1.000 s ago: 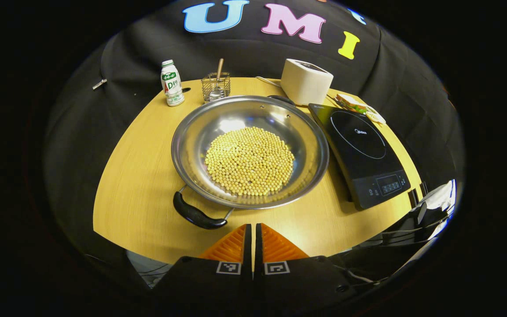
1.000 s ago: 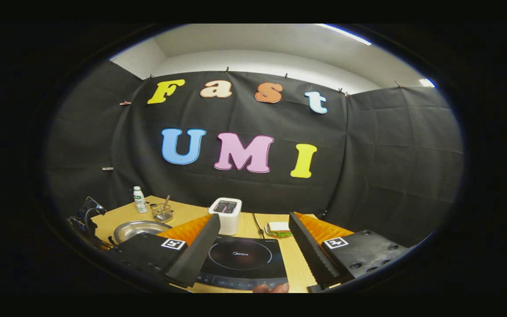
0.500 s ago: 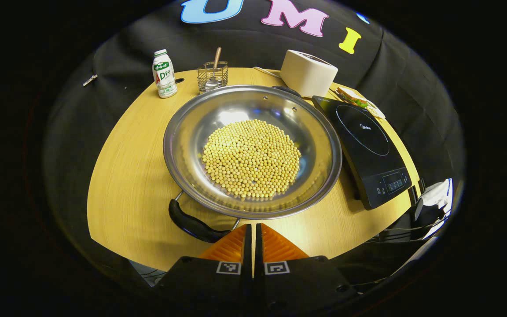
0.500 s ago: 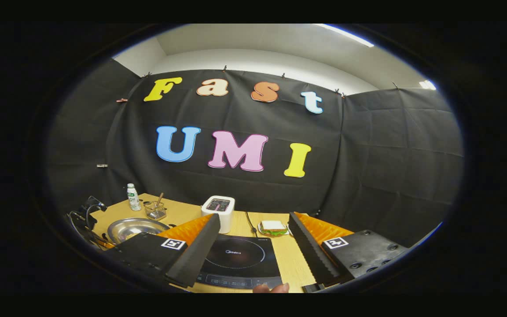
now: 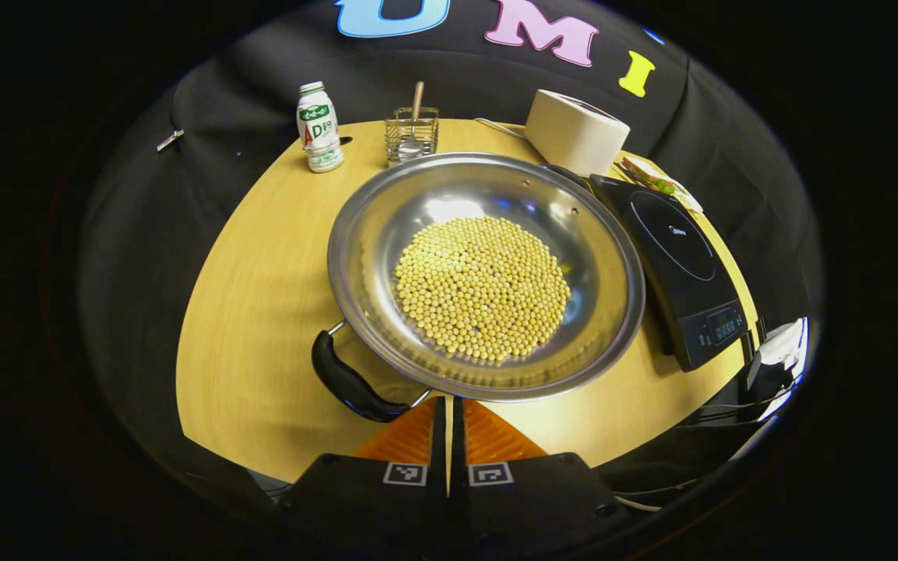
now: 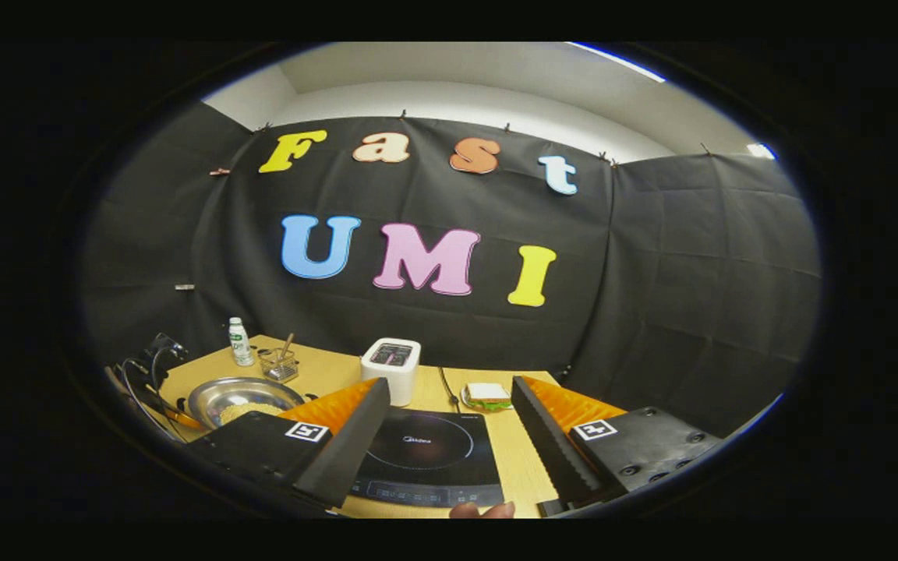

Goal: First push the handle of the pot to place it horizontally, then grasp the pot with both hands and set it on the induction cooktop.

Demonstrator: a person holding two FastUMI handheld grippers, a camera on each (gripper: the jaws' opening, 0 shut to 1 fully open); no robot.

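Note:
A wide steel pot (image 5: 488, 273) holding yellow beans sits on the wooden table (image 5: 262, 312). Its black near handle (image 5: 348, 382) points toward me, lower left of the rim. My left gripper (image 5: 449, 413) is shut, its tips just right of that handle and close under the pot's near rim. The black induction cooktop (image 5: 675, 265) lies right of the pot. In the right gripper view, my right gripper (image 6: 449, 444) is open above the cooktop (image 6: 426, 456), with the pot (image 6: 242, 397) far to the left.
Along the table's back stand a small white bottle (image 5: 319, 127), a wire basket with a spoon (image 5: 411, 134) and a white toaster (image 5: 578, 131). A sandwich on a plate (image 5: 655, 181) lies behind the cooktop. A fingertip (image 6: 480, 510) shows at the right gripper view's bottom edge.
My left gripper has drawn closer to the pot's near rim and handle, staying shut. The right gripper's view shifted slightly; it stays open above the cooktop.

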